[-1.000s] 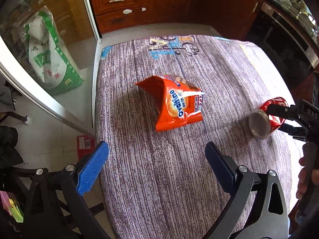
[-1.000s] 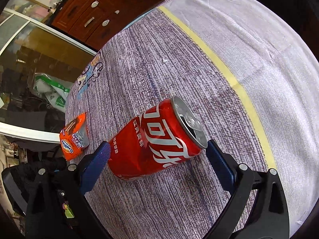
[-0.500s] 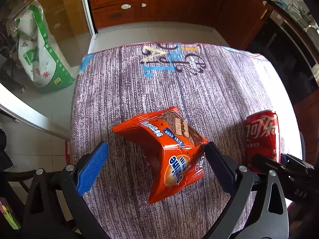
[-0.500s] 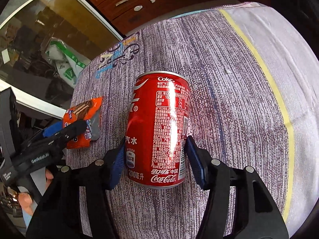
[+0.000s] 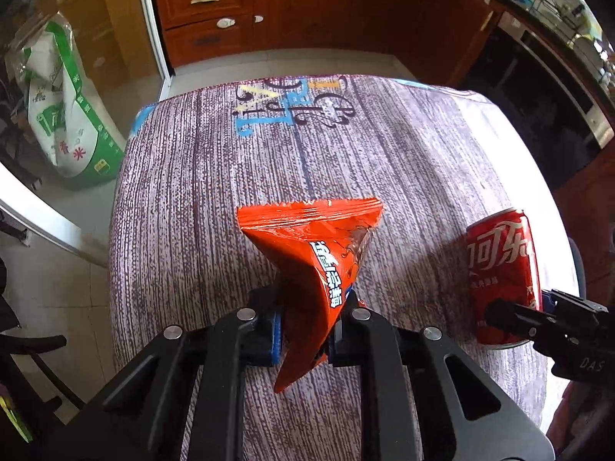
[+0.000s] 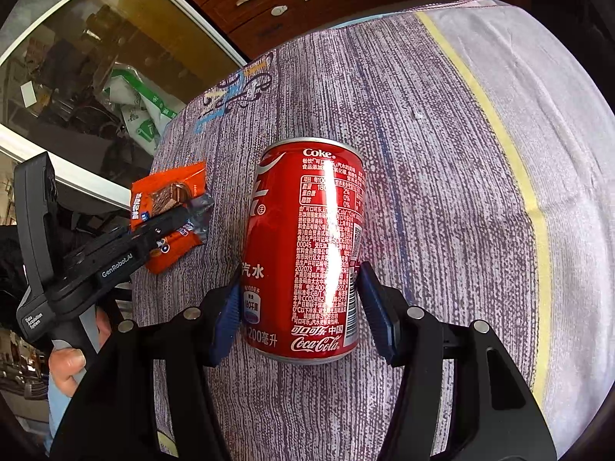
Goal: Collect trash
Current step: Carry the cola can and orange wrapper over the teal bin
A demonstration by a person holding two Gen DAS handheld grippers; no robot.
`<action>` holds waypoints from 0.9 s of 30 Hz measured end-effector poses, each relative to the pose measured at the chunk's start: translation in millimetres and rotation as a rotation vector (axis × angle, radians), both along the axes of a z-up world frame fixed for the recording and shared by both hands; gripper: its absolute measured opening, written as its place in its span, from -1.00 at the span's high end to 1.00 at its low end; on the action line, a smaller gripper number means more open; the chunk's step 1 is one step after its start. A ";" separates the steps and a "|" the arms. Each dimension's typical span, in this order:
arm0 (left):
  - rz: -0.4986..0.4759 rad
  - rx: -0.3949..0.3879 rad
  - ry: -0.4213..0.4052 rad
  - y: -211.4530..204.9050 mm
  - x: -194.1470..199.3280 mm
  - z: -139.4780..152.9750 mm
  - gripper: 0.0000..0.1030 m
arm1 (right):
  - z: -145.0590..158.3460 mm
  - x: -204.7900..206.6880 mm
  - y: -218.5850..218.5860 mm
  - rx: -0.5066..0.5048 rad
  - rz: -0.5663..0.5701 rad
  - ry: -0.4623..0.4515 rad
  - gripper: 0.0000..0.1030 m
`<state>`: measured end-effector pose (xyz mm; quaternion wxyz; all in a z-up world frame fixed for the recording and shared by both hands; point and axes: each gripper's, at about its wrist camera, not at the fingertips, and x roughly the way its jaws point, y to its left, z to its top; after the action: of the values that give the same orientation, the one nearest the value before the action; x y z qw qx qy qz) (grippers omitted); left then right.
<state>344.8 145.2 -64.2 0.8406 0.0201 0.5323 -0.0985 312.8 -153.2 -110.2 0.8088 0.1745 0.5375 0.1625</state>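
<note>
One table [image 5: 184, 199] under a purple striped cloth [image 6: 442, 123]; brown drawers [image 5: 207, 0] and a green-white sack [image 5: 69, 123] behind. Left gripper [image 5: 307, 330] clenched on the orange wrapper [image 5: 315, 253], pinched upright at the near edge. Right gripper [image 6: 300, 307] grasps the red can [image 6: 307, 246], beside the wrapper.

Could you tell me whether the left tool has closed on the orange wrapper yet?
Shut: the left tool pinches the orange wrapper between its blue pads, crumpling it.
</note>
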 end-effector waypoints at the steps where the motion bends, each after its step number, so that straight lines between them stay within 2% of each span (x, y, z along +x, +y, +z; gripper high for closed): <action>1: -0.008 -0.001 -0.002 -3.1 -6.2 2.9 0.68 | 0.5 -2.9 -4.3 0.005 -0.003 0.001 -0.06; 11: -0.114 0.017 -0.013 -63.0 -72.0 24.9 0.68 | 17.6 -50.2 -63.4 0.083 -0.051 -0.025 -0.06; 19: -0.227 0.069 -0.045 -138.7 -112.3 44.7 0.68 | 36.5 -92.3 -131.5 0.185 -0.121 -0.085 -0.06; 27: -0.358 0.106 -0.052 -225.1 -136.8 50.7 0.68 | 32.3 -130.9 -216.2 0.262 -0.244 -0.123 -0.06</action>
<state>208.0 -79.9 -13.6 0.8209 0.1616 0.5026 -0.2178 181.9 -369.4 -77.9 0.8243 0.3319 0.4361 0.1422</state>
